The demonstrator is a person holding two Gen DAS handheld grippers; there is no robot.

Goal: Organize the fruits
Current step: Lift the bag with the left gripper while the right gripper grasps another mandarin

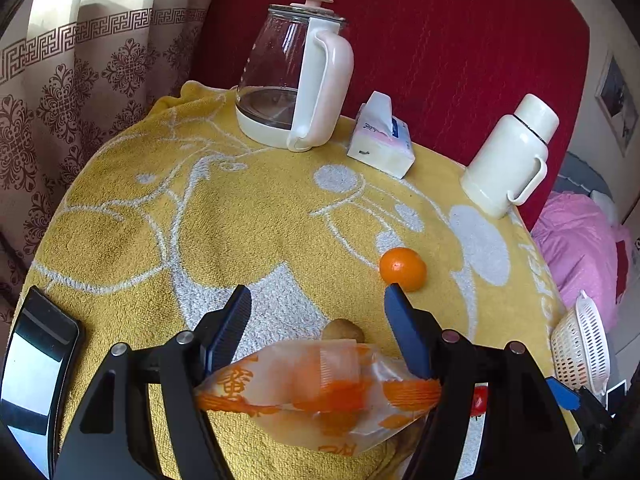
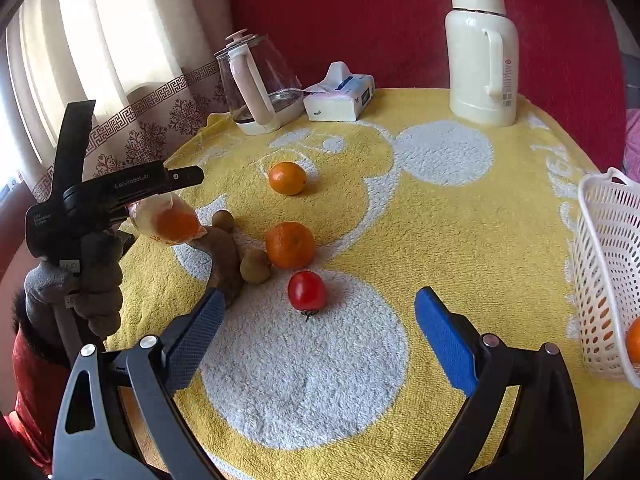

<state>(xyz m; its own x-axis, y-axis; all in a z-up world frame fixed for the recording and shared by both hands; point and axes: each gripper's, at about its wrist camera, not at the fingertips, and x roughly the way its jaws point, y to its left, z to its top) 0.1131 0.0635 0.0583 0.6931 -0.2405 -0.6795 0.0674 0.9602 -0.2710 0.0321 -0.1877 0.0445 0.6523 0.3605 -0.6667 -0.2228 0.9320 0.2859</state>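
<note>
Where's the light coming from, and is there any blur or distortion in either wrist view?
Right wrist: daylight through the curtain at left, soft shadows under the tomato, sharp focus. Left wrist: glare on the phone screen, the held snack packet close and slightly soft. Both views: fisheye bends the table edge, dark corners.

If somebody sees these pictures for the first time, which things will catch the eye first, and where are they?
First is the yellow towel covering the round table, with loose fruit in its middle: two oranges, a red tomato and small brown kiwis. Then the left gripper, holding an orange-printed plastic bag above the table's near edge. At the right edge stands a white perforated basket.
</note>
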